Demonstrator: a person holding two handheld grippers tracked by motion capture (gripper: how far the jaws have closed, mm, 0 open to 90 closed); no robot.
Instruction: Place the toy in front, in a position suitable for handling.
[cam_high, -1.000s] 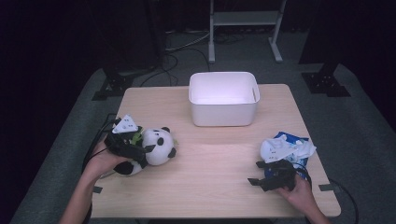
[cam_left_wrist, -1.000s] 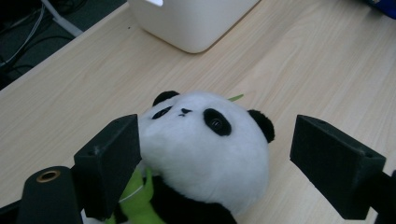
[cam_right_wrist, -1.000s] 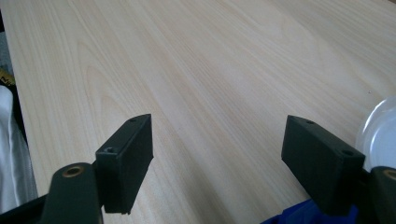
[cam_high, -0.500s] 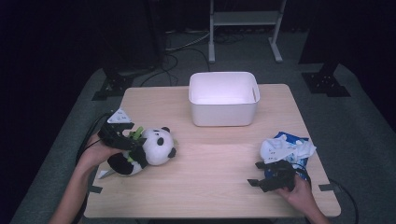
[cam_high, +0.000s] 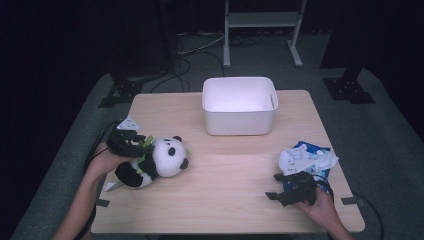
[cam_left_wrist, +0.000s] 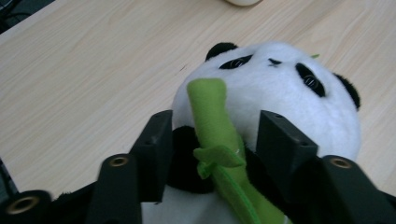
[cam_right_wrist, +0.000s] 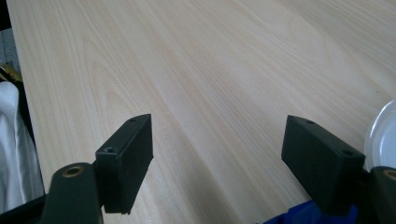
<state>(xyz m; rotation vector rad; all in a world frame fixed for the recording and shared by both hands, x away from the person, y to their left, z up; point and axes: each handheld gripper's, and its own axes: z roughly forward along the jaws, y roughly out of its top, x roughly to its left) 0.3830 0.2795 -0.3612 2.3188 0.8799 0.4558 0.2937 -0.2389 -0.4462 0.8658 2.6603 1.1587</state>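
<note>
Jaws of the left gripper (cam_left_wrist: 212, 140) have just been closing and now bracket the green bamboo stalk (cam_left_wrist: 212, 121) on the plush panda's (cam_high: 157, 160) chest; whether the pads press on the black arm behind the stalk cannot be told. Jaws of the right gripper (cam_right_wrist: 217, 149) stand wide apart over bare wood, grasping nothing.

Nearest the person, both forearms enter over the front edge of the table (cam_high: 225, 190), a pale wood-grain top, unmarked. The panda lies on its back at the left front, head toward the centre. At the right front a crumpled white and blue bag (cam_high: 307, 157) lies just beyond the right hand (cam_high: 320, 205).

Further back, a white tub (cam_high: 239, 105) stands at the middle of the far edge, well apart from both grippers.

Beyond the table: grey carpet (cam_high: 390, 135), black cables (cam_high: 187, 55), black stand feet and a white metal frame (cam_high: 262, 22) against a dark backdrop.
</note>
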